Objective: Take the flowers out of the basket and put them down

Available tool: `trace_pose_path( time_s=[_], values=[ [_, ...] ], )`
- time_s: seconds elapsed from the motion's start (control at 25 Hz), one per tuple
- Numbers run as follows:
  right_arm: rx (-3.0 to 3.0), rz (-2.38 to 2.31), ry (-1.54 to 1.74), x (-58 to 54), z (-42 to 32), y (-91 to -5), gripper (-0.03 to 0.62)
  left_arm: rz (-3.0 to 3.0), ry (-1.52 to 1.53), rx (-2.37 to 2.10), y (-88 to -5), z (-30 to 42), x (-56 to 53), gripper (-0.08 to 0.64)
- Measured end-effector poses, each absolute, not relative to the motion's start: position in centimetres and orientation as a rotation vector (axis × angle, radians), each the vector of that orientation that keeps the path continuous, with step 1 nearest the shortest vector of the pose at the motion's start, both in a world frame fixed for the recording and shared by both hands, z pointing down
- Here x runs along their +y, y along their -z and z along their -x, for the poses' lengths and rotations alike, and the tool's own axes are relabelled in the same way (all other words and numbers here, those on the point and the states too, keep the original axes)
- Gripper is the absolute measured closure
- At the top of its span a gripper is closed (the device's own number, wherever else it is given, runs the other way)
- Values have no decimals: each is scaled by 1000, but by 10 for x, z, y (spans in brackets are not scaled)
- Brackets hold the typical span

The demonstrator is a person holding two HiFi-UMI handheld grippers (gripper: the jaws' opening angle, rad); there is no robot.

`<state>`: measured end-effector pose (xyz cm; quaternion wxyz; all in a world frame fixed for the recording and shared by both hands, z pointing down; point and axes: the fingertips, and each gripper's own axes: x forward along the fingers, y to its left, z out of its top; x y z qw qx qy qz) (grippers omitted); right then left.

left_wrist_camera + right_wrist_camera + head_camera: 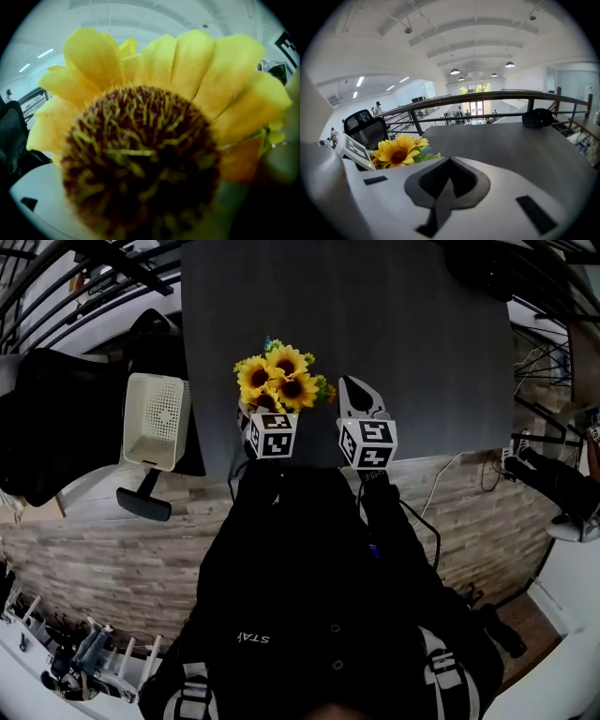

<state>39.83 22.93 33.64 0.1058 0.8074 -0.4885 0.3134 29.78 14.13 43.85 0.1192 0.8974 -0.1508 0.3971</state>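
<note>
Both held forward abreast: left gripper (271, 430) under flowers (278, 379), right gripper (352, 386) closed.

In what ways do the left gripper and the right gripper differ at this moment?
The left gripper sits right under the flowers, and one of them fills its view; the right gripper has nothing at its jaws. The right gripper's jaws are plainly together, while the left gripper's are hidden behind a flower. Both are side by side over the table.

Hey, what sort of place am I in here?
Probably a large open-plan office or lab hall: a high arched ceiling with pendant lamps, a railing beyond the grey table, and an office chair.
</note>
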Motion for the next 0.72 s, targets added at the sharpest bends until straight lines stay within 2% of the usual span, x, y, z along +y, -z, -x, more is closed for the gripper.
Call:
trace_pose_path(
  time_s=[0.4, 0.72],
  values=[
    [-1443, -2324, -974, 233, -406, -363, 580, -2549, -1214, -457, -486, -310, 147, -9],
    [-1463, -2305, -986, 234, -404, -369, 580, -2675, -1220, -435, -494, -320, 152, -9]
  ],
)
